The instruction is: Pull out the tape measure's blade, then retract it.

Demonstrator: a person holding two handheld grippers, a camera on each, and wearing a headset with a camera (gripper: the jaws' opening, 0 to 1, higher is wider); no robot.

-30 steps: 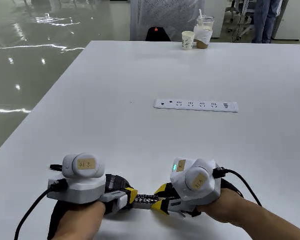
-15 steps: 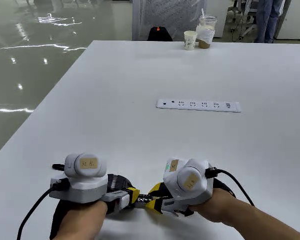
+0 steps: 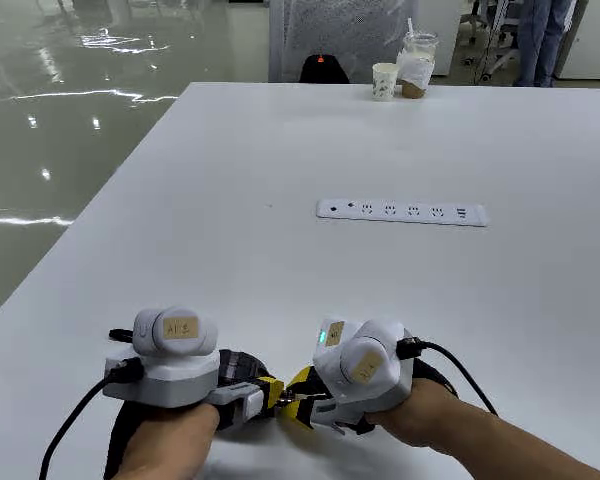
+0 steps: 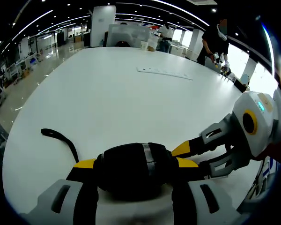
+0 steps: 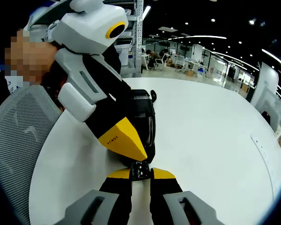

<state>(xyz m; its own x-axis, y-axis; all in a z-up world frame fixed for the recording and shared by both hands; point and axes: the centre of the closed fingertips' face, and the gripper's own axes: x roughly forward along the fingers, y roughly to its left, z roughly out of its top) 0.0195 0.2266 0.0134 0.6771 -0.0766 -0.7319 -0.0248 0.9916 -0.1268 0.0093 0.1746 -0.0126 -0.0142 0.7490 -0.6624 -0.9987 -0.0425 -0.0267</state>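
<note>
- Gripping the black tape measure across its case between the yellow-tipped fingers of the left gripper, jaws spread only as wide as the case.
- Pinching the dark end of the blade with the right gripper, fingers narrow, almost together, just in front of the case.
- Showing very little blade between the case and the right fingertips, with one yellow left finger close beside them in the right gripper view.
- Working at the near edge of the white table in the head view, grippers facing each other nearly tip to tip, tape measure between them. Cannot tell whether the case rests on the tabletop or hangs just above it.
- Trailing from the case onto the table in the left gripper view: a curved black wrist strap.
- Lying well beyond, mid-table: a white power strip, long side across the view.
- Standing at the far edge: a paper cup just beside a clear plastic drink cup with a straw, and a mesh office chair behind them.
- Running from the back of each gripper: a black cable.
</note>
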